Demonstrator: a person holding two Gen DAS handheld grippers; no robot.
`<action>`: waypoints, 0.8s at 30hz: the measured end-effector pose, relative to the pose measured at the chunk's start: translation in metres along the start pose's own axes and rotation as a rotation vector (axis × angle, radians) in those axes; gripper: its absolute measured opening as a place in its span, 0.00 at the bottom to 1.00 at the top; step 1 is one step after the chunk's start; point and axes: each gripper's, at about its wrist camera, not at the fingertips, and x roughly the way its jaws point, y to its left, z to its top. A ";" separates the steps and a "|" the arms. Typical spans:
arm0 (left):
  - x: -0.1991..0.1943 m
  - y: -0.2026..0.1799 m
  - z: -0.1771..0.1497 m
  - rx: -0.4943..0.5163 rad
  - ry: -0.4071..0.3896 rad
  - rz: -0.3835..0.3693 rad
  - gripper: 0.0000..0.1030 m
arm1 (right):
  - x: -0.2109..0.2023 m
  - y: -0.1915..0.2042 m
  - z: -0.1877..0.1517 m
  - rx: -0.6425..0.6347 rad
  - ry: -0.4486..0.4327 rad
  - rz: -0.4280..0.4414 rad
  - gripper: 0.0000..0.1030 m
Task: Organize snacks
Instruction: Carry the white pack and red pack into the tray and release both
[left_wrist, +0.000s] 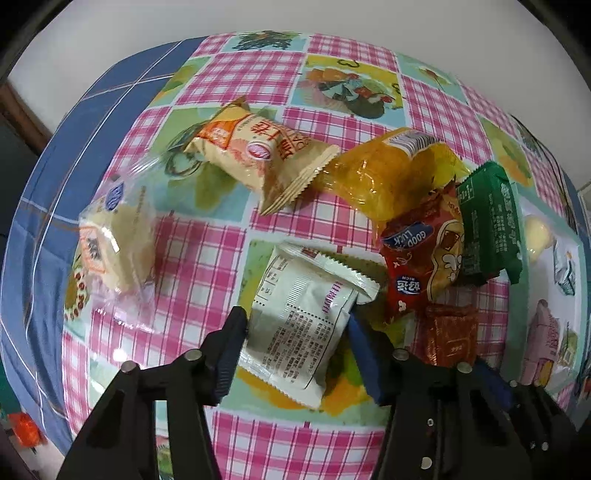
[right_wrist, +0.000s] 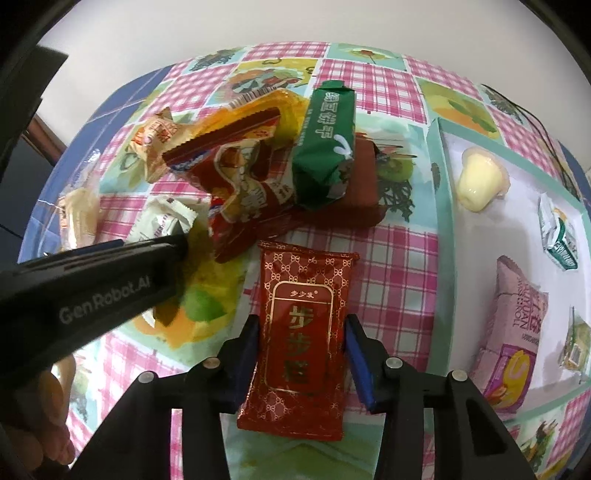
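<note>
Left gripper (left_wrist: 297, 328): fingers straddle the white packet (left_wrist: 301, 321). Right gripper (right_wrist: 301, 328): fingers flank the red packet (right_wrist: 301, 325), green packet (right_wrist: 325, 144) at 12 o'clock; whether either pair clamps cannot be told.

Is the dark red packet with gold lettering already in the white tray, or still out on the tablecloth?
Still out. The dark red packet lies flat on the tablecloth, between the right gripper's jaws, left of the white tray.

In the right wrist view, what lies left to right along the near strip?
Left gripper → red packet between the right gripper's fingers → pink packet on the white tray.
</note>
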 end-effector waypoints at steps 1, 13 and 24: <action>-0.003 0.003 -0.001 -0.004 -0.003 -0.003 0.55 | -0.002 0.001 -0.001 0.004 0.002 0.016 0.46; -0.061 0.012 -0.009 -0.058 -0.113 -0.030 0.55 | -0.039 -0.007 -0.003 0.003 -0.030 0.062 0.46; -0.086 -0.007 -0.014 -0.046 -0.162 -0.045 0.55 | -0.066 -0.032 -0.004 0.033 -0.076 0.068 0.46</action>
